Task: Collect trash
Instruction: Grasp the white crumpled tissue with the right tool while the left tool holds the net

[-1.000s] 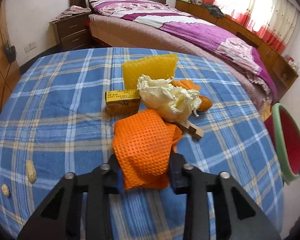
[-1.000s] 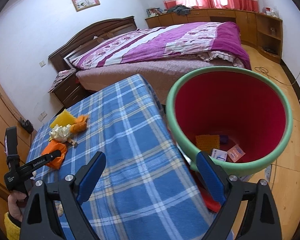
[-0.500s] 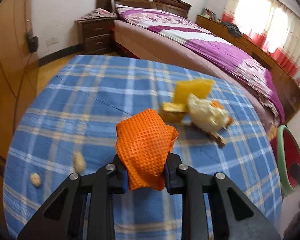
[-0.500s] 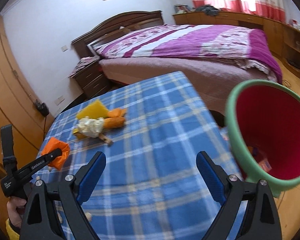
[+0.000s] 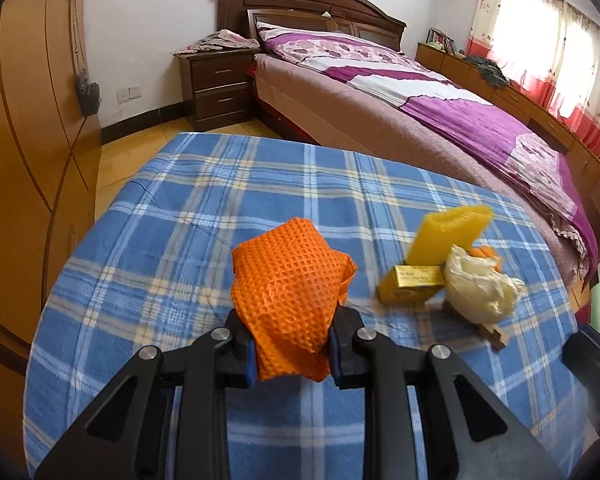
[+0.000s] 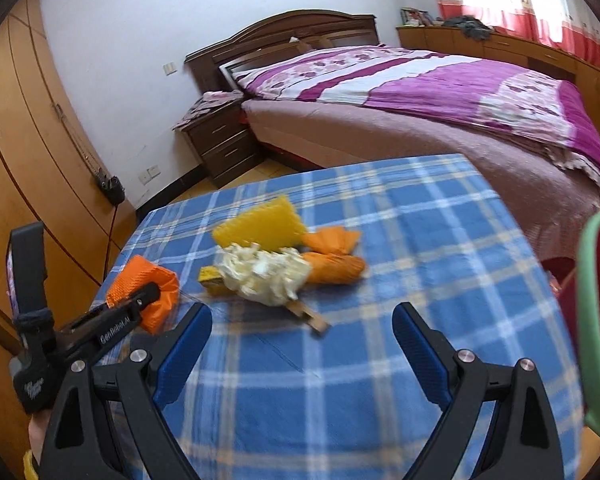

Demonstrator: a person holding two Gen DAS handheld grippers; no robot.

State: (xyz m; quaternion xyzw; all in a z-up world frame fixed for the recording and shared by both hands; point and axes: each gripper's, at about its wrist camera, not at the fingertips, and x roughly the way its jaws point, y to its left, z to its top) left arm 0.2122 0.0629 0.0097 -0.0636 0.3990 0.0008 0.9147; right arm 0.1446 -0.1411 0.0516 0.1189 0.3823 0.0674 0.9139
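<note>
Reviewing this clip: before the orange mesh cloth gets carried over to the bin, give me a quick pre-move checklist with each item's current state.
1. Left hand-held gripper shut on the orange mesh cloth: ok.
2. Cloth lifted off the plaid tablecloth: ok.
3. Right hand-held gripper open and holding nothing: ok.
4. Red bin with green rim within sight, at the table's right edge: ok.
5. Bin opening unobstructed: cannot tell, mostly out of frame.
6. Remaining pile, yellow sponge and crumpled white plastic, apart from the held cloth: ok.
</note>
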